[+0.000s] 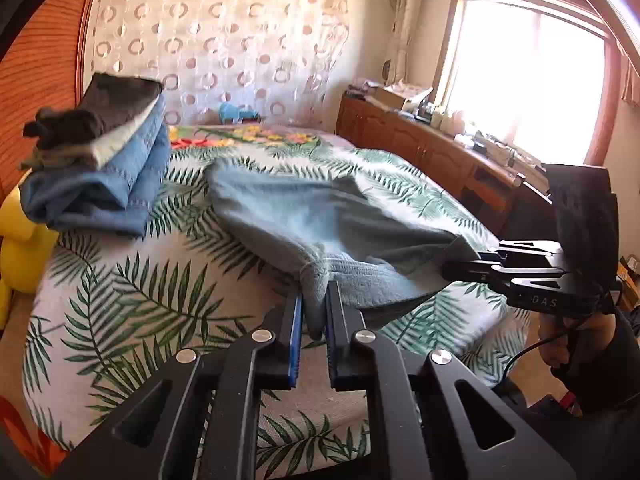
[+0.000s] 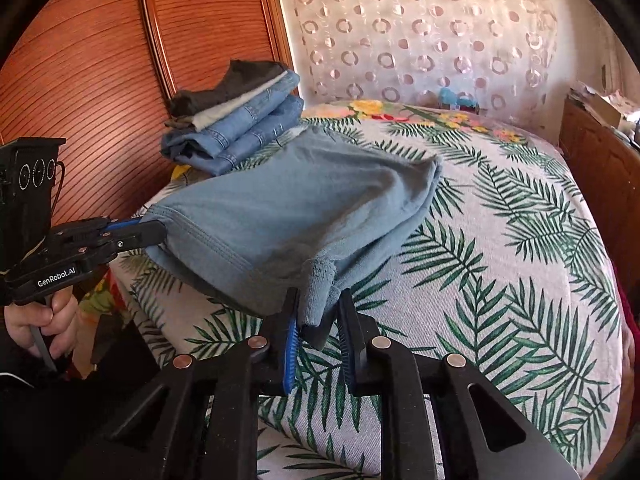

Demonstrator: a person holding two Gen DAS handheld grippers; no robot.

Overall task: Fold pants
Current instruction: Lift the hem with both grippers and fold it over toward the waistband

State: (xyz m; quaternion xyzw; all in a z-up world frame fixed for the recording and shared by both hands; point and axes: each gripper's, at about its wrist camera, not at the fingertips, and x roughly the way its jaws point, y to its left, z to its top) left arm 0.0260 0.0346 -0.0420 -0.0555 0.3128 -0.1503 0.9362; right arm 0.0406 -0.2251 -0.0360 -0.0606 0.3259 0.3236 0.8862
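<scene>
Light blue-grey pants (image 1: 304, 220) lie across the leaf-print bed, their near hem lifted off the cover. My left gripper (image 1: 314, 300) is shut on one corner of that hem. My right gripper (image 2: 318, 300) is shut on the other corner, and the cloth (image 2: 304, 208) hangs stretched between the two. In the left wrist view the right gripper (image 1: 460, 268) comes in from the right, clamped on the hem. In the right wrist view the left gripper (image 2: 156, 230) holds the far-left corner.
A stack of folded jeans and dark clothes (image 1: 100, 160) sits at the bed's far left, also in the right wrist view (image 2: 236, 116). A yellow soft toy (image 1: 20, 236) is at the left edge. A wooden cabinet (image 1: 420, 140) runs along the right. A wooden wardrobe (image 2: 100, 60) stands left.
</scene>
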